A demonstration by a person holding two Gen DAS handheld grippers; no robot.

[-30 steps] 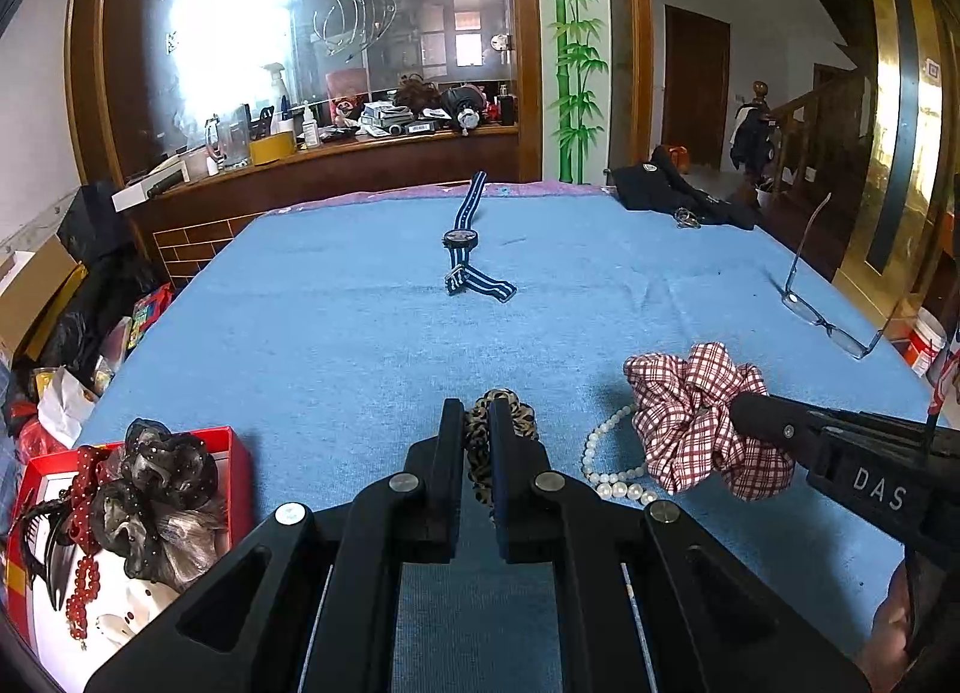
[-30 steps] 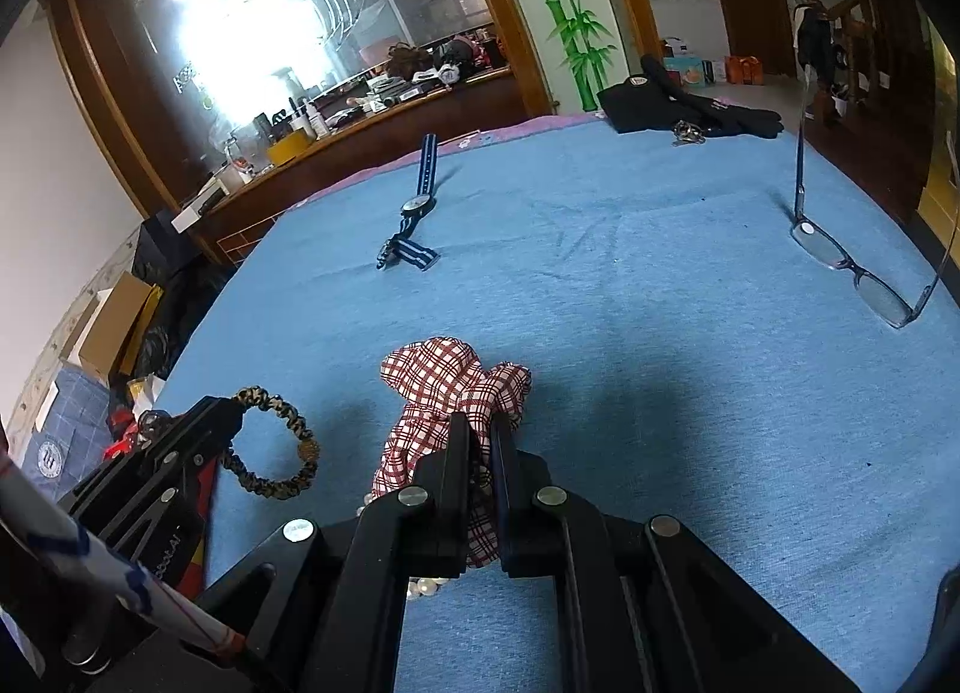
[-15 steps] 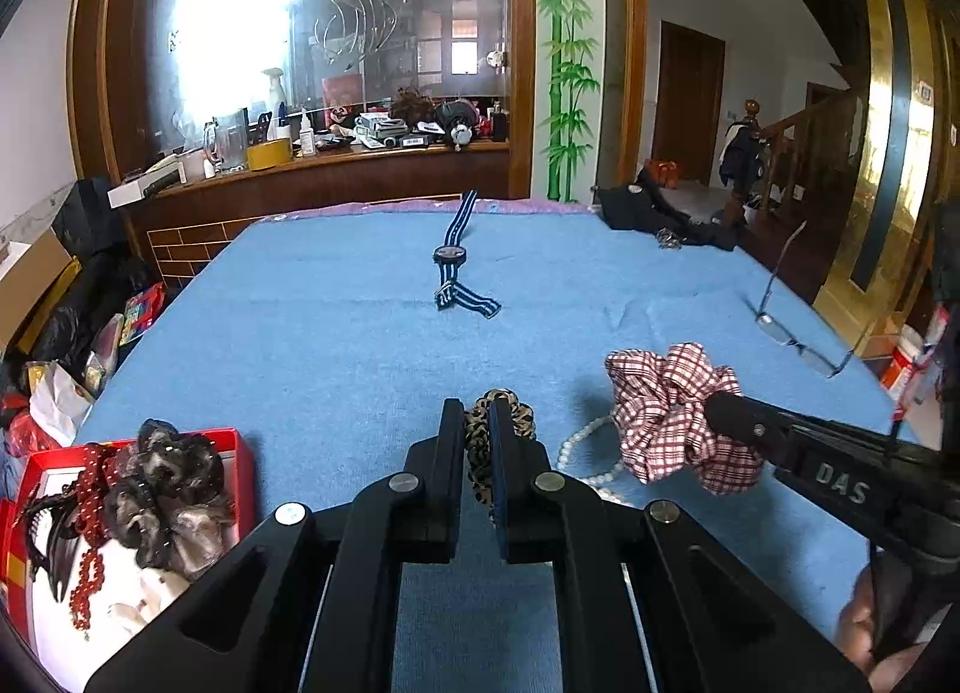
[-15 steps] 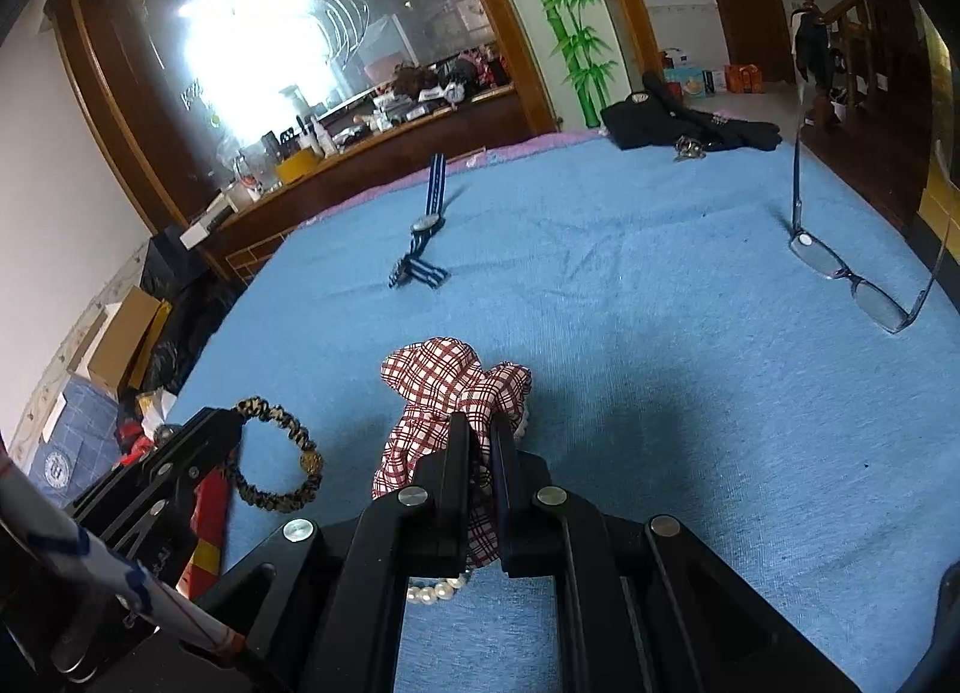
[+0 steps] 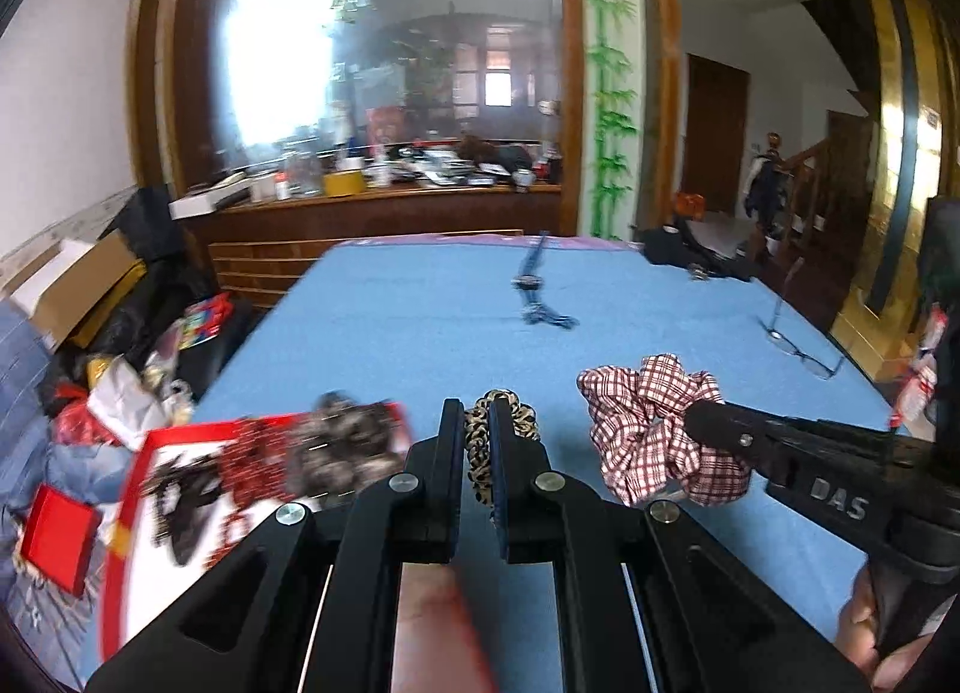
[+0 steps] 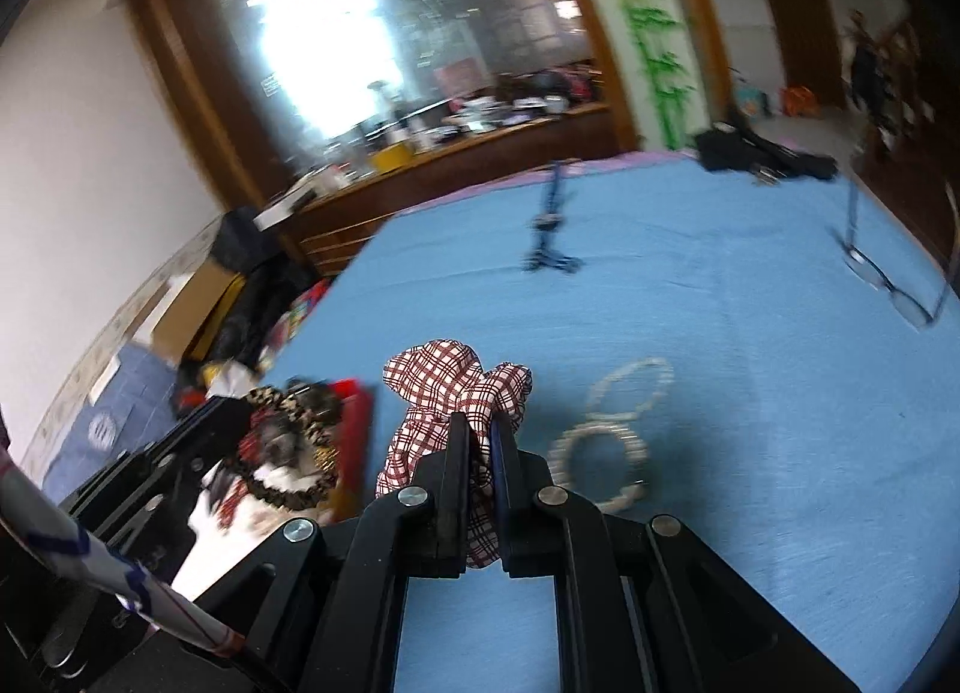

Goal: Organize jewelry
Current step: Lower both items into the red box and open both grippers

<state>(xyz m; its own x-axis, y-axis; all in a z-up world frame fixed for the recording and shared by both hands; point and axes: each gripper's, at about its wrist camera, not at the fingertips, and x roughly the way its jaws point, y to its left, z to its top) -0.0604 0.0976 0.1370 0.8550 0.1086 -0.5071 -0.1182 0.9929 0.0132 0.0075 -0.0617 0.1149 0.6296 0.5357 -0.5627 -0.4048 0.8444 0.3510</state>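
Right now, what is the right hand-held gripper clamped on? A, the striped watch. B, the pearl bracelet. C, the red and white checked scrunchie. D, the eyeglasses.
C: the right hand-held gripper is shut on the checked scrunchie, while the pearl bracelet, eyeglasses and watch lie apart on the blue cloth.

"DAS" in raised letters on the right claw body
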